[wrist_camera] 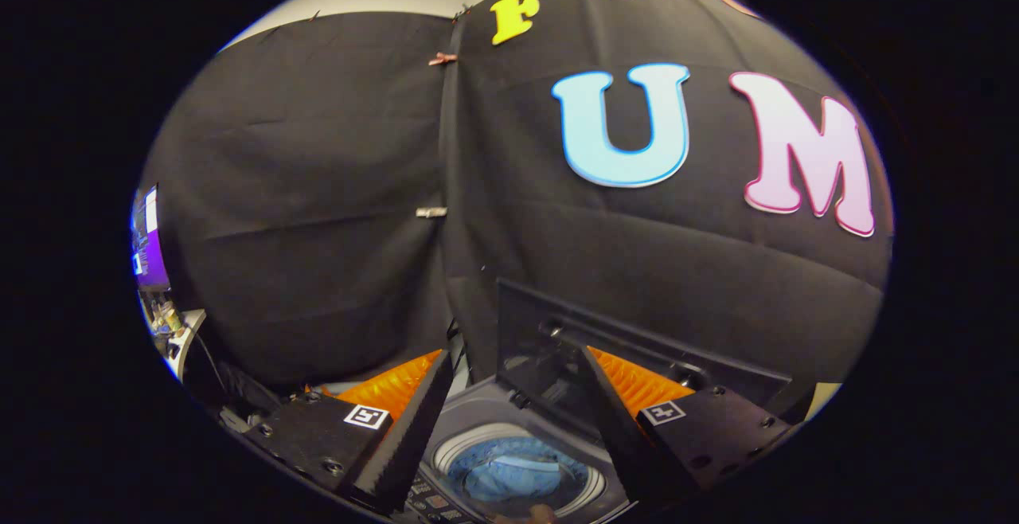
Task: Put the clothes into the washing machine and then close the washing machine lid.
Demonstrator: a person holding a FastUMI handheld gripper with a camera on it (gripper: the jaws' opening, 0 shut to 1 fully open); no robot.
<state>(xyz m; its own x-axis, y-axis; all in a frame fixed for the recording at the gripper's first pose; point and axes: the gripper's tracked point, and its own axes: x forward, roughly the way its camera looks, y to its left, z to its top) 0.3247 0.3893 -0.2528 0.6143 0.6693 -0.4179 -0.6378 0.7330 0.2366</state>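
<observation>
My gripper [509, 396] is open, its two fingers spread wide with nothing between them. Below and between the fingers sits the top-loading washing machine [486, 408], its round drum opening facing up. Blue clothes [517, 472] lie inside the drum. The machine's dark lid [557, 341] stands upright behind the opening, just ahead of the fingers and close to the right finger. The gripper hangs above the machine, apart from both the clothes and the lid.
The machine's control panel [434, 504] runs along its near edge below the left finger. Black booth cloth [318, 213] hangs right behind the lid. A lit screen [147, 237] and small items stand far off to the left.
</observation>
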